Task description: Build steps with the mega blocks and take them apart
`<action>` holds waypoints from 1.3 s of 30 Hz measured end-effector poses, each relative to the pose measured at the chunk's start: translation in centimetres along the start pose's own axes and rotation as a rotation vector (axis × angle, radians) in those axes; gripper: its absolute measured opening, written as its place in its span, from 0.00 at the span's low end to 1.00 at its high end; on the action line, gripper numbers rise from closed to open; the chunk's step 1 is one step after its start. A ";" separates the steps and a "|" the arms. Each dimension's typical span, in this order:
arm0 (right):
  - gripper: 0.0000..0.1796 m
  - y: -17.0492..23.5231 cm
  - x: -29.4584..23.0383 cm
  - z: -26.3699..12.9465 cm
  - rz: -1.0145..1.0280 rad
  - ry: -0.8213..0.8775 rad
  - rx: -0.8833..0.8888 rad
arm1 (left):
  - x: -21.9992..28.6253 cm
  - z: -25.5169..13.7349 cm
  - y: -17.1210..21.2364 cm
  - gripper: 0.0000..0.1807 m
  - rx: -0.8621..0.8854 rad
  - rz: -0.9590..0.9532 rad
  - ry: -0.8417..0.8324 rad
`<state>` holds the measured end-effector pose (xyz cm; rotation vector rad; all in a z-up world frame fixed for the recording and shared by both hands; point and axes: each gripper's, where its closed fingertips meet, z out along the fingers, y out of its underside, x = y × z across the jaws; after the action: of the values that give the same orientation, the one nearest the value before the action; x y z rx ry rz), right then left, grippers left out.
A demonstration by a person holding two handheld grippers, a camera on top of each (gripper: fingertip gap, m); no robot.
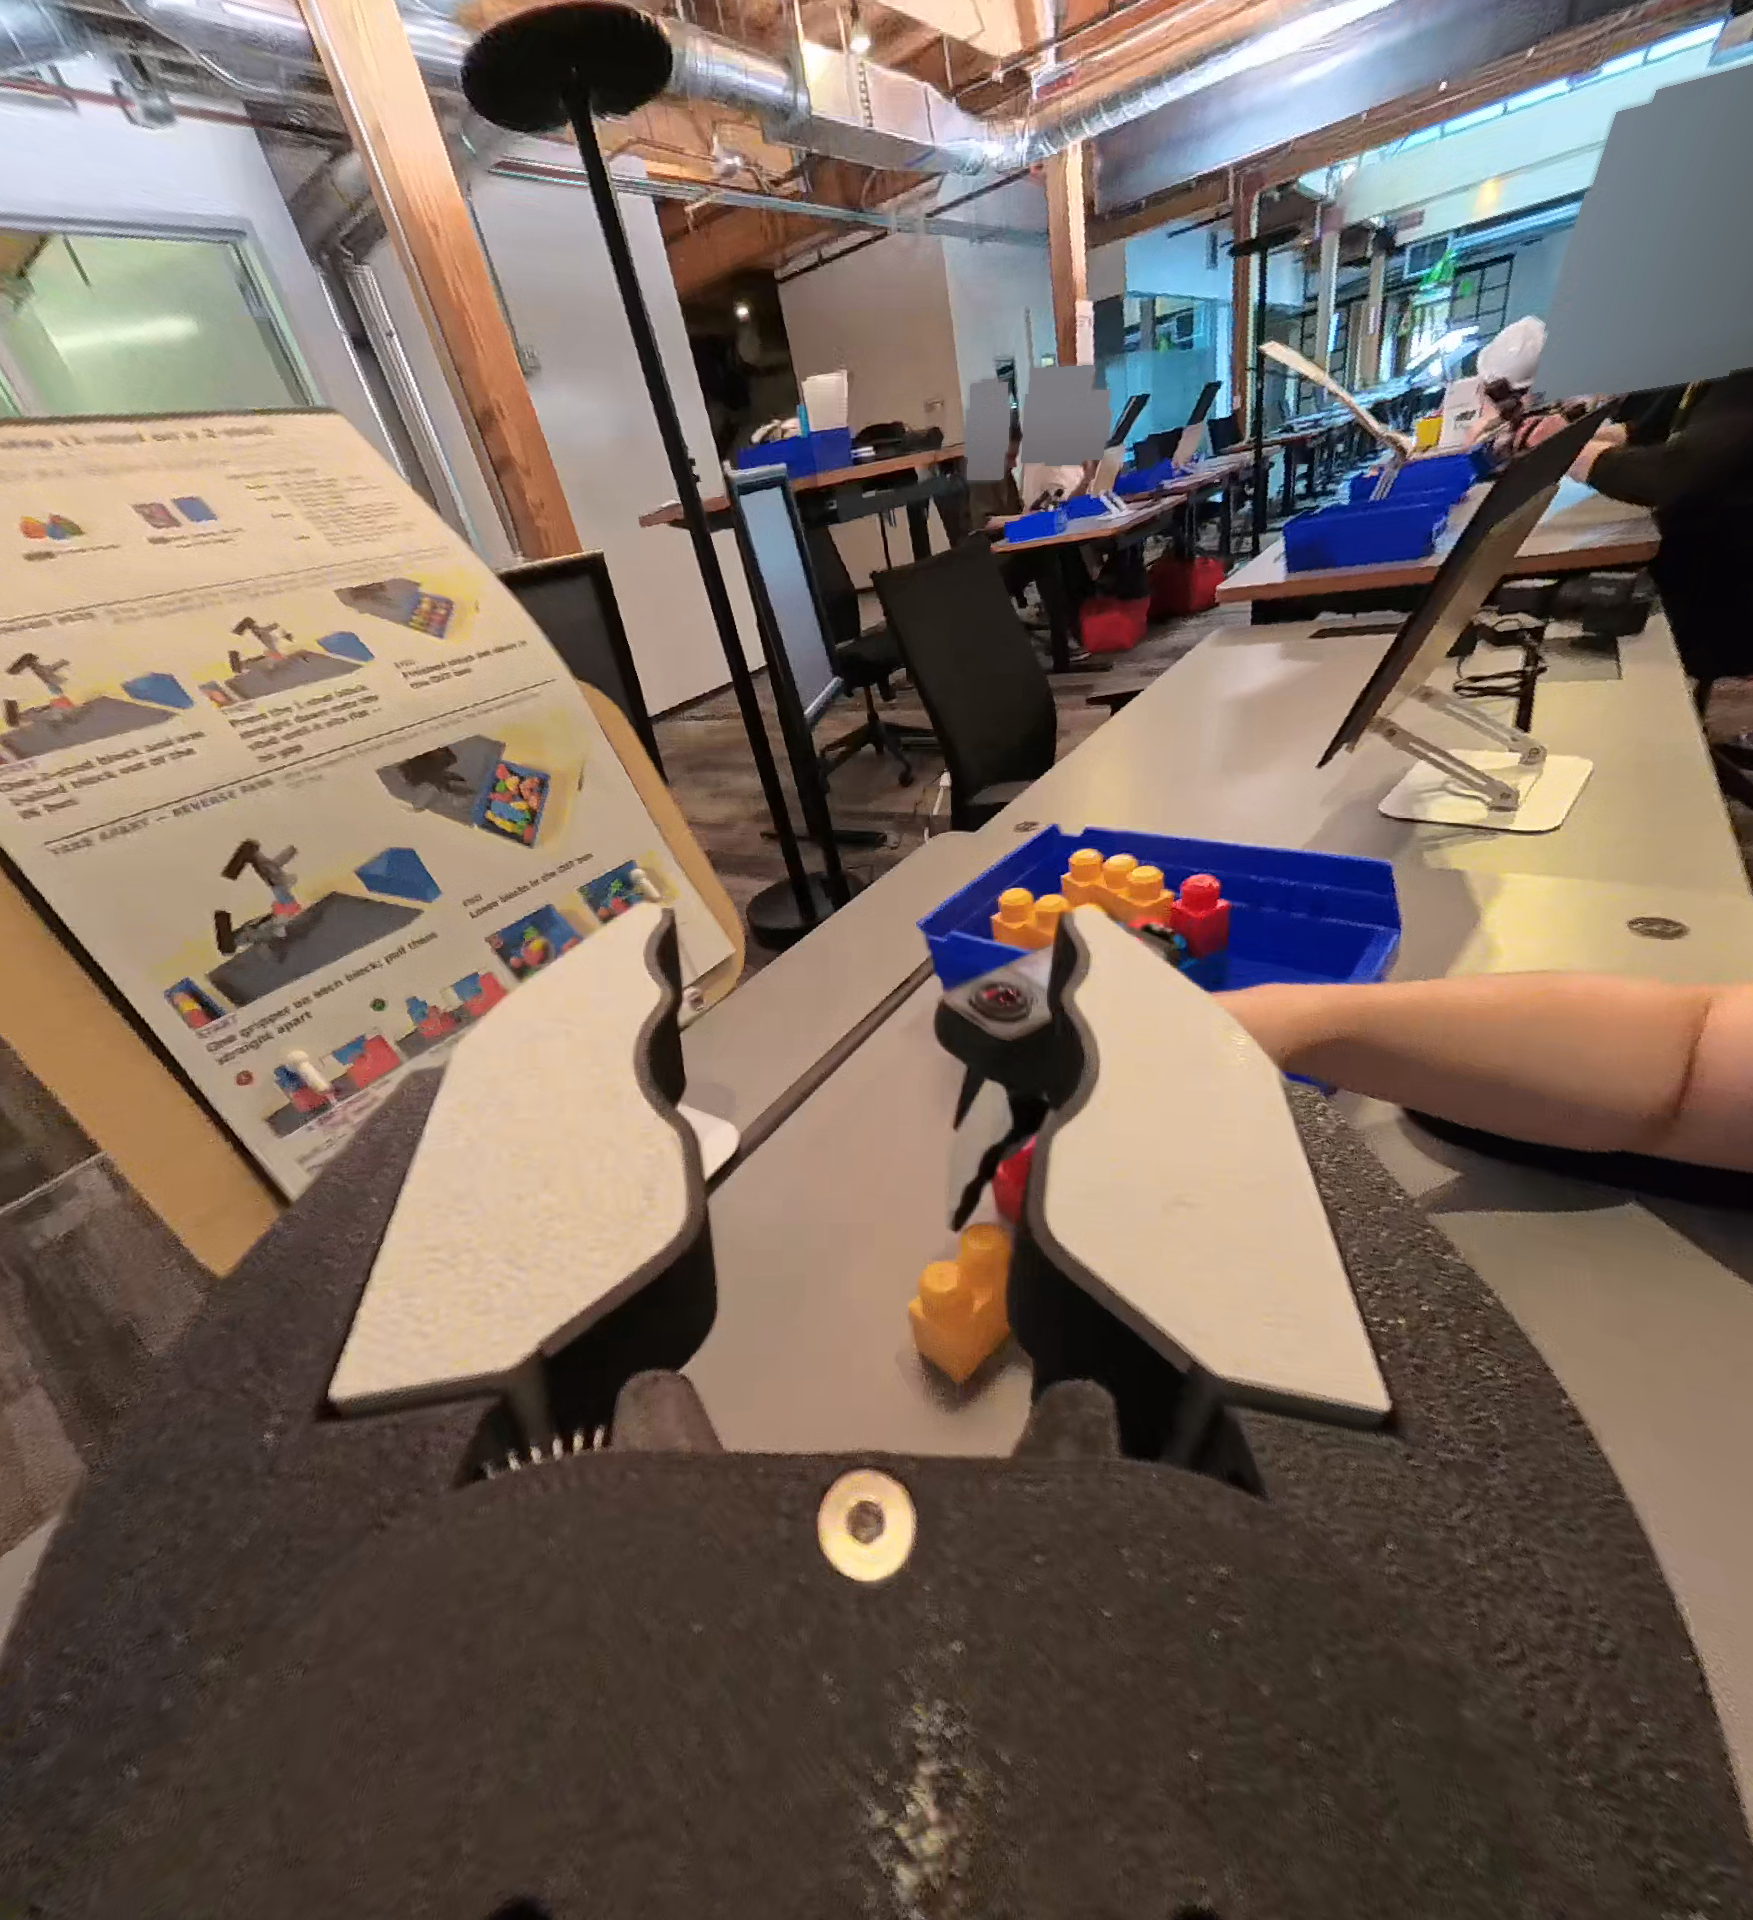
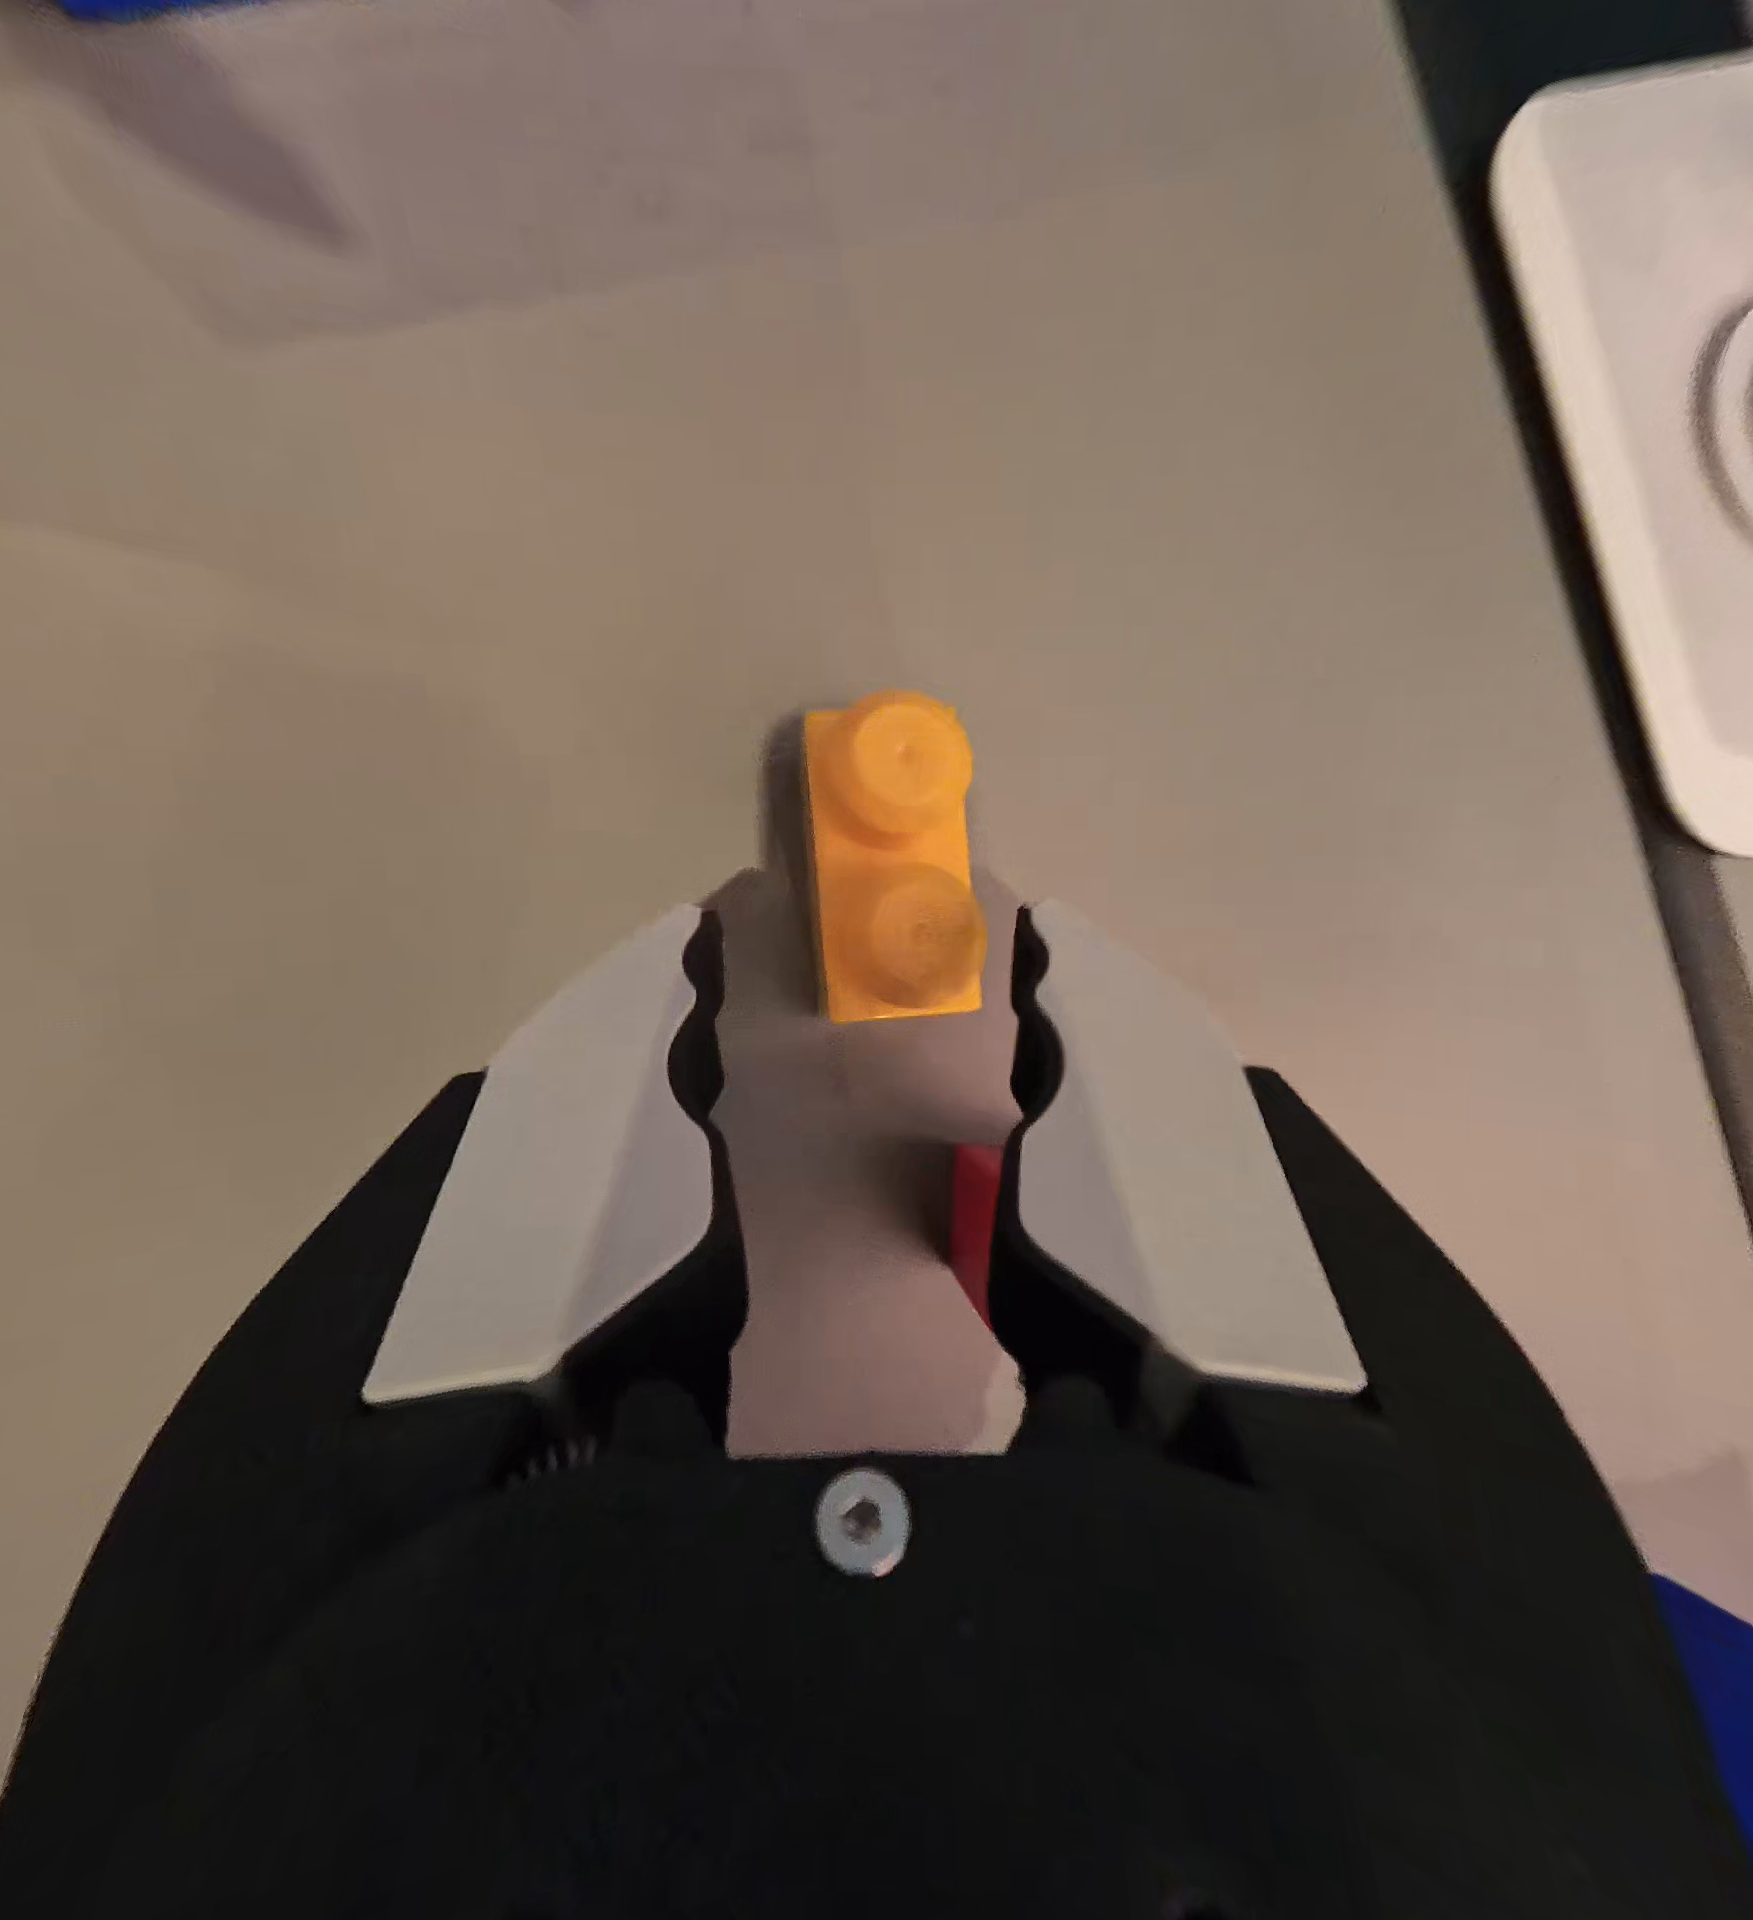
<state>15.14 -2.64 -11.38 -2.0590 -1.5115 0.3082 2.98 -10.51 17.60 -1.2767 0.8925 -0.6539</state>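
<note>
Two blocks: an orange block [image 2: 893,862] with two studs lies flat on the worktop [image 2: 436,623], studs up; a red block [image 2: 976,1221] sits just beside it, mostly hidden behind the right jaw.
Look: orange block is a glossy plastic two-stud brick, blurred in the right wrist view; in the left wrist view it reads as stepped, one end higher.
Right gripper [image 2: 867,925]: points down over the worktop, jaws spread and holding nothing, the near stud between their tips.
Left gripper [image 1: 867,930]: held higher, jaws released and empty; orange block [image 1: 960,1299] shows in the gap.
Bin [image 1: 1298,935]: blue, farther along the worktop, holding more orange and red blocks.
Beyond: an instruction sheet [image 1: 228,727] stands at the left; a white stand base [image 2: 1682,468] lies to the right.
Risk: closing off-centre could catch the stud rather than the body, so the orange block may twist or skid on the smooth worktop.
Risk: the red block sits near the jaw, so it could get nudged or pinched along with it.
Stage: judged early, no blocks joined yet.
</note>
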 end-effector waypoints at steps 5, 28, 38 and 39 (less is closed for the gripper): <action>0.19 -0.3 -0.3 0.3 0.044 -0.043 0.028 | -0.5 -0.2 3.8 0.39 -0.123 -0.038 0.065; 0.18 -7.3 -5.1 -12.2 -0.026 -0.269 0.454 | 8.0 8.5 14.8 0.35 -0.365 -0.078 0.427; 0.18 -8.0 -6.0 -12.4 -0.057 -0.254 0.473 | 8.3 8.7 16.0 0.30 -0.407 -0.048 0.440; 0.18 -7.9 -6.1 -12.3 -0.060 -0.254 0.468 | 8.5 8.7 16.1 0.29 -0.408 -0.049 0.446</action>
<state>12.79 -10.37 2.27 -1.6455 -1.4680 0.8406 13.80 -9.88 0.62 -1.5466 1.4176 -0.8422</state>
